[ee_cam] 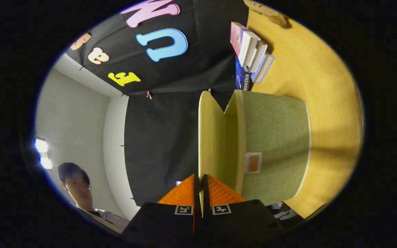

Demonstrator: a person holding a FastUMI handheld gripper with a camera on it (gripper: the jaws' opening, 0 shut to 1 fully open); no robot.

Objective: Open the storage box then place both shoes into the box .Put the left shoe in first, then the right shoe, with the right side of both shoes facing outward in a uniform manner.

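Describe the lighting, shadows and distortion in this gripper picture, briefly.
Gripper view: fisheye bends the box and wooden table into curves, and the scene sits rolled sideways; a bright lamp blows out beside the person; the box throws a soft shadow across the table; the thin lid, pinched between the tongs, looks sharp, as do the books.

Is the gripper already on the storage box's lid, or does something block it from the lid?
Yes, apparently: the gripper seems shut on the lid of the green storage box, the lid's thin edge running between the two fingers. The lid stands partly open, and nothing blocks it.
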